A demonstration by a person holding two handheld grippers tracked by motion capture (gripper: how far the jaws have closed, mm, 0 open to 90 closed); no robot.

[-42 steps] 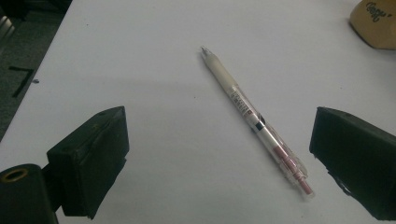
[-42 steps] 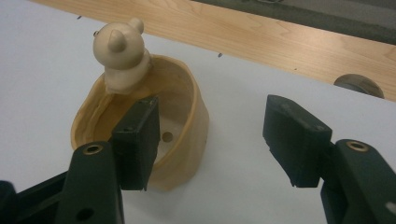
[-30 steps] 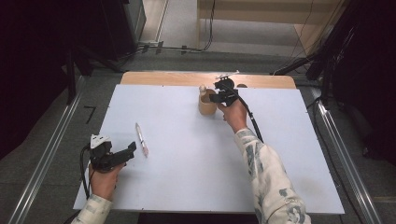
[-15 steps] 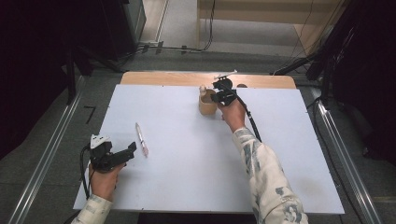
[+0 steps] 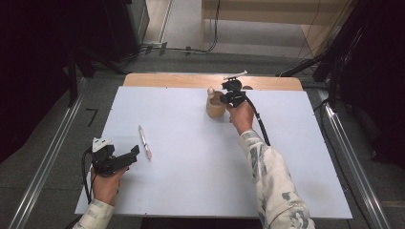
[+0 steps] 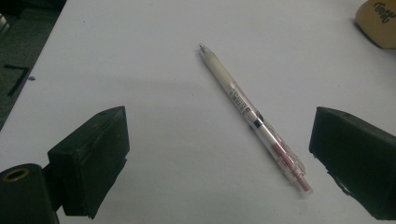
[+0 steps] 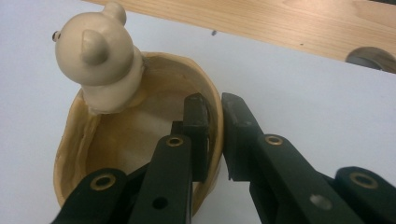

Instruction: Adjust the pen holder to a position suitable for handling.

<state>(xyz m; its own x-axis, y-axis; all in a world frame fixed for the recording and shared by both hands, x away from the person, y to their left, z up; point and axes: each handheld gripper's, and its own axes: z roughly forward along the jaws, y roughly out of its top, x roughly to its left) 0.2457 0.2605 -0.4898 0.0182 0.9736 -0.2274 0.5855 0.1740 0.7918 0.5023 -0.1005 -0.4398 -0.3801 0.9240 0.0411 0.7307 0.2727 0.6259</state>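
While the white, rectangular tabletop (image 5: 191,181) lay over a light wooden board (image 5: 181,80) that showed along its far edge, the person worked at it with a tool in each hand. At the far middle of the tabletop stood a tan, rounded wooden cup (image 5: 215,107) with a small cream bear figure (image 7: 99,55) perched on its rim. The right hand-held gripper (image 5: 232,97) had just been closing, and its black jaws were clamped on the cup's wall, one pad inside the cup and the other outside, on the side opposite the bear. The left hand-held gripper (image 5: 128,156) rested near the tabletop's near left corner, its jaws standing wide apart with nothing between the pads. Just beyond and to the right of it lay a slim, clear plastic pen with a white grip and a red end (image 6: 254,120), flat on the tabletop, untouched, well apart from the cup. In the left gripper view the pen lay aslant between the two black pads (image 6: 95,158), its tip pointing away.
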